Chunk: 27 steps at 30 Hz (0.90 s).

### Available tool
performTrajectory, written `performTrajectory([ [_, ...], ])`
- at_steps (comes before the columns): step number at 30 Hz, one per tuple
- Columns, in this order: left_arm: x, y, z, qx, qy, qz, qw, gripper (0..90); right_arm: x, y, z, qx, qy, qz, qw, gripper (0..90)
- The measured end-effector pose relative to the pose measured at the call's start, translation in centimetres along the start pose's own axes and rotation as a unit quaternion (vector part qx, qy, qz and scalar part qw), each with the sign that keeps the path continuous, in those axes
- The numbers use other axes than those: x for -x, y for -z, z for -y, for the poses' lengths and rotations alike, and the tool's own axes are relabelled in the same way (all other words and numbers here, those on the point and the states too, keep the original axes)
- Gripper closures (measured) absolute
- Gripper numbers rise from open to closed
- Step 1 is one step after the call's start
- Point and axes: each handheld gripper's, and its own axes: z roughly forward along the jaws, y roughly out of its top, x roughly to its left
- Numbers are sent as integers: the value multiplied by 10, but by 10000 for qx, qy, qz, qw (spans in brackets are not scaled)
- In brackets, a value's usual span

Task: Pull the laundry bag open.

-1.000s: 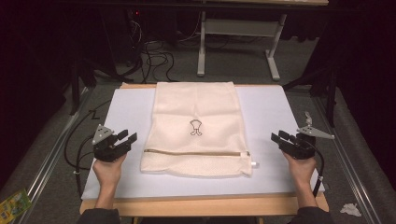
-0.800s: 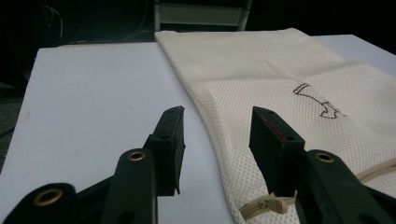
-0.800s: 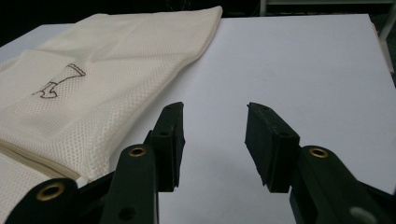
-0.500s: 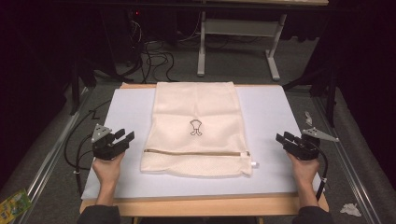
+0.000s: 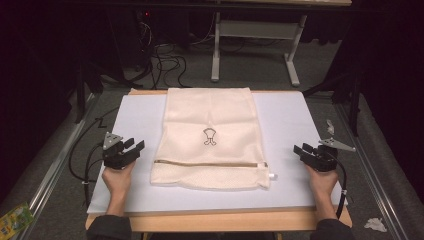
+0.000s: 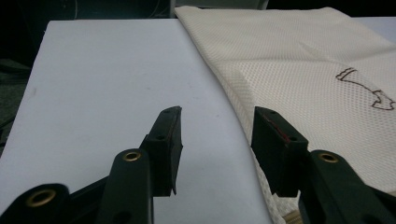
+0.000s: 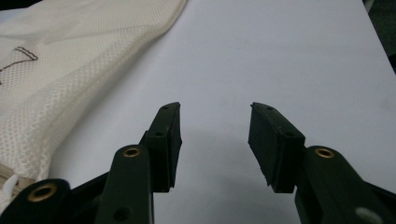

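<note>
Both tools, left [image 5: 134, 148] and right [image 5: 303, 151], have just been spreading apart, empty, flanking the mesh bag [image 5: 210, 135] on the white counter [image 5: 290, 120]; cables [image 5: 165, 55] litter the dark floor beyond.

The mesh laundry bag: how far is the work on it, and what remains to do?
Done: the mesh laundry bag lies flat on the white board, its zipper toward the person. In hand: the left gripper and right gripper flank the bag near that end; their jaws have just been opening, with nothing between them. Left: neither touches the bag yet, so any grasping or folding probably has not begun.
</note>
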Motion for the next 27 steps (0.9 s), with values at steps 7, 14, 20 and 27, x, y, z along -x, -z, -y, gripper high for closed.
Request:
performTrajectory([
  [7, -1, -10, 3, -119, -16, -114, 9999, 521, 0, -7, 2, -94, 52, 125, 9999, 537],
  [14, -2, -17, 5, -157, 18, -171, 9997, 513, -1, -8, 1, -118, 96, 235, 9996, 532],
  [20, -2, -21, 7, -164, 3, -221, 9996, 509, -1, -10, 2, -201, 122, 334, 9992, 524],
  [27, -3, -26, 13, -225, -69, -305, 9993, 503, -3, -11, 2, -248, 178, 406, 9987, 510],
])
